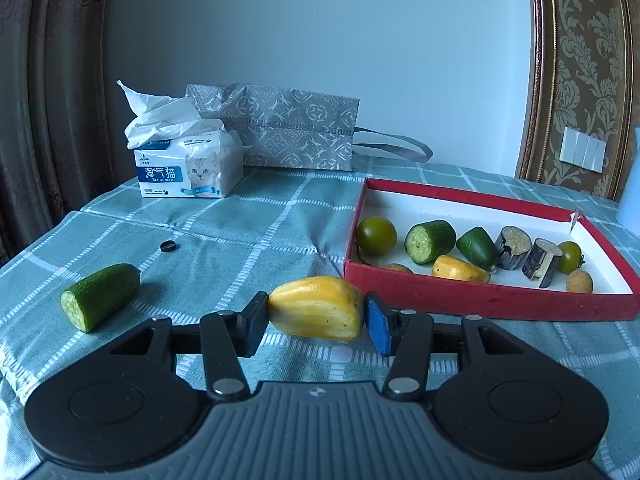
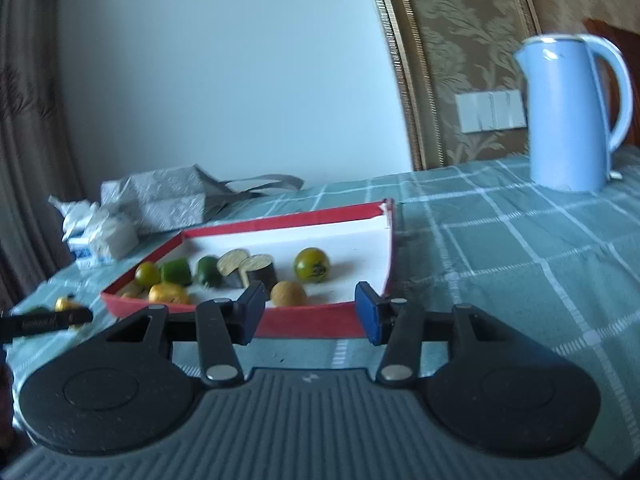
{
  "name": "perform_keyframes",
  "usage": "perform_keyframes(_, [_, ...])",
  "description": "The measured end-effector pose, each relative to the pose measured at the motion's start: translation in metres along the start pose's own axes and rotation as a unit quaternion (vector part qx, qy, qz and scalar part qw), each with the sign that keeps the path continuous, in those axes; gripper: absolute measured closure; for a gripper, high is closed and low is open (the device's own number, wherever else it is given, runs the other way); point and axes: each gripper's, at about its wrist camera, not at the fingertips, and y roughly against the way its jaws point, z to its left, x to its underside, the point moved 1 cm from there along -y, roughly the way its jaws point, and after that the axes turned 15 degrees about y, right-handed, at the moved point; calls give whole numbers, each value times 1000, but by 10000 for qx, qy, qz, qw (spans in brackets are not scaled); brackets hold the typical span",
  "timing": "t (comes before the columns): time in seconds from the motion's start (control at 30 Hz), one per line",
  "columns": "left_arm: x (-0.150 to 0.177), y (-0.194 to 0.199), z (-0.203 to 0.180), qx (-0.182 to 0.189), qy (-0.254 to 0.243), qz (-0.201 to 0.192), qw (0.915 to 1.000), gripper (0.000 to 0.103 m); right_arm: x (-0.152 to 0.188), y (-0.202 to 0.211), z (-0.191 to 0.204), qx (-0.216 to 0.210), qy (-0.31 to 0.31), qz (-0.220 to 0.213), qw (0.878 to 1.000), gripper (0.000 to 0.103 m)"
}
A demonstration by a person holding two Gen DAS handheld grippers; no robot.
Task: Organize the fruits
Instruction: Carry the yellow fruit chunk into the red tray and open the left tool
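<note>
Red box, shallow, white inside, sits on the surface with the checked green cloth. Inside it: green tomato at the left end, cucumber chunk, a second darker green cucumber end, two eggplant slices touching each other, another small green tomato at the right, a yellow piece and two small tan round fruits along the near wall. Left claw is clamped on a yellow fruit piece, pads pressed to both of its ends, just beside the box's near left corner. Another cucumber piece lies loose on the cloth, well left. Right claw is partly spread, nothing between the pads, just in front of the box. Tissue pack, grey patterned bag behind; blue kettle to the right.
</note>
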Motion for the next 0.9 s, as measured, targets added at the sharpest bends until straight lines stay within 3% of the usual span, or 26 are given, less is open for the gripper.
perform_keyframes(0.3, [2, 3, -5, -166, -168, -99, 9997, 53, 0, 0, 4, 47, 120, -94, 9999, 43])
perform_keyframes(0.4, [2, 7, -15, -99, -307, -139, 9994, 53, -1, 0, 6, 66, 205, -83, 9997, 43])
perform_keyframes(0.67, [0, 10, -77, 426, -678, -129, 9967, 53, 0, -1, -2, 13, -42, -20, 10000, 43])
perform_keyframes(0.9, [-14, -6, -120, 407, -809, -297, 9955, 53, 3, -6, -9, -49, -247, 96, 9996, 43])
